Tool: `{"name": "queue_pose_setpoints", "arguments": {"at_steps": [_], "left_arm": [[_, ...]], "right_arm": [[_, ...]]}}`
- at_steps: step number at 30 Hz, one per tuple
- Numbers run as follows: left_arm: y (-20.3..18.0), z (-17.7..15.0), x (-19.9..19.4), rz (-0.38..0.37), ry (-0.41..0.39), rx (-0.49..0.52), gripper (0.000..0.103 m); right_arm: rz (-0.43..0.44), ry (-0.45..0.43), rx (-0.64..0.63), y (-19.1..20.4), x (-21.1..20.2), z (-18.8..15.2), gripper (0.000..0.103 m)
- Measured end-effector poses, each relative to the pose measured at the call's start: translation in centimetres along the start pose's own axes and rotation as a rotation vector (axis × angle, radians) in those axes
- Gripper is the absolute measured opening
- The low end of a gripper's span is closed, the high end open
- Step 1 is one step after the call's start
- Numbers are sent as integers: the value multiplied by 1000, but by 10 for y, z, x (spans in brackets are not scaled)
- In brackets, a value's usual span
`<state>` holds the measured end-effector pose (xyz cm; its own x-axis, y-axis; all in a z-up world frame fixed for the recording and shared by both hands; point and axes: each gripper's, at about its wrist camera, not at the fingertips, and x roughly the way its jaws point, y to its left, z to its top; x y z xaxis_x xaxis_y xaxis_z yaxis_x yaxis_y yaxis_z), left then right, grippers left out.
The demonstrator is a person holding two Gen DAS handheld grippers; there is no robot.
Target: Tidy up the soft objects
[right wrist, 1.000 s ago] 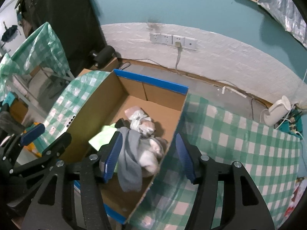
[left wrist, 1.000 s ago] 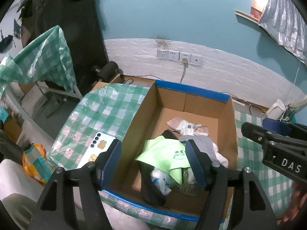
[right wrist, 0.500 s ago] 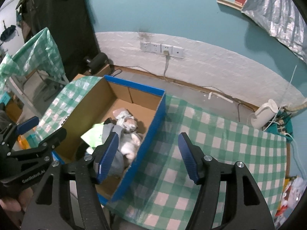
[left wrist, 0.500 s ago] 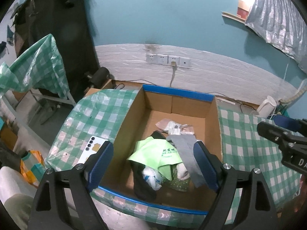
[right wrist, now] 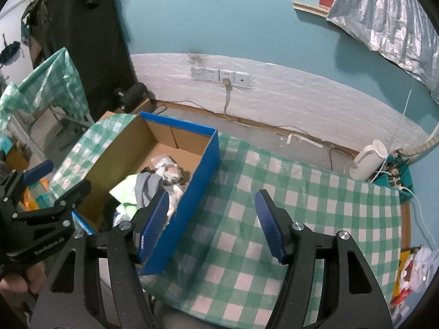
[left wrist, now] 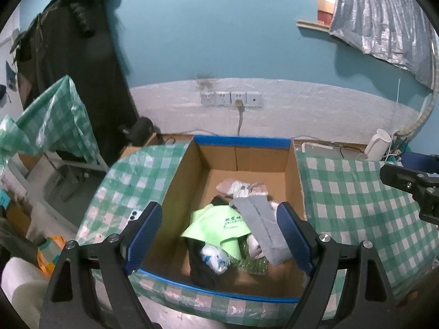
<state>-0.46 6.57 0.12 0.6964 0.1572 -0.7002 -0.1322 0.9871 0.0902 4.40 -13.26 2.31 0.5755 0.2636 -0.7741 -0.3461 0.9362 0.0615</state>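
An open cardboard box [left wrist: 182, 181] [right wrist: 203, 175] with blue edges sits on a green checked tablecloth. A pile of soft things lies in its near half: a light green cloth [left wrist: 219, 227] [right wrist: 123, 190], a grey garment [left wrist: 263, 224] [right wrist: 145, 186], a black piece [left wrist: 203, 268], white bundles [left wrist: 214, 256] and a pink-white item [left wrist: 238, 187] farther back. My left gripper [left wrist: 219, 237] hangs open above the pile, nothing between its blue pads. My right gripper [right wrist: 212, 224] is open over the box's right wall and the cloth, holding nothing.
A white phone [left wrist: 133, 216] lies on the tablecloth left of the box. A white kettle [right wrist: 369, 161] and tangled cables stand at the table's far right. Wall sockets [left wrist: 230, 98] sit behind. A dark coat [left wrist: 68, 54] hangs at the left. A hand [right wrist: 30, 278] holds the left gripper.
Both grippers have pulled back and up from the box. The grey garment that hung at the right gripper now lies on the pile. The right view has shifted onto the tablecloth. The left jaws stand wider.
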Motion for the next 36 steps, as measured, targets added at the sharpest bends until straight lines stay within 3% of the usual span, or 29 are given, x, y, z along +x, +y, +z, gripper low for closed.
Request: {"name": "queue_pose_setpoints", "arguments": {"at_steps": [6, 36], "left_arm": [[-10, 1, -9, -14, -33, 17, 87], [-12, 1, -9, -16, -21, 9, 87]], "right_arm": [[-2, -8, 22, -8, -5, -5, 65], [-6, -1, 28, -10, -4, -8, 65]]}}
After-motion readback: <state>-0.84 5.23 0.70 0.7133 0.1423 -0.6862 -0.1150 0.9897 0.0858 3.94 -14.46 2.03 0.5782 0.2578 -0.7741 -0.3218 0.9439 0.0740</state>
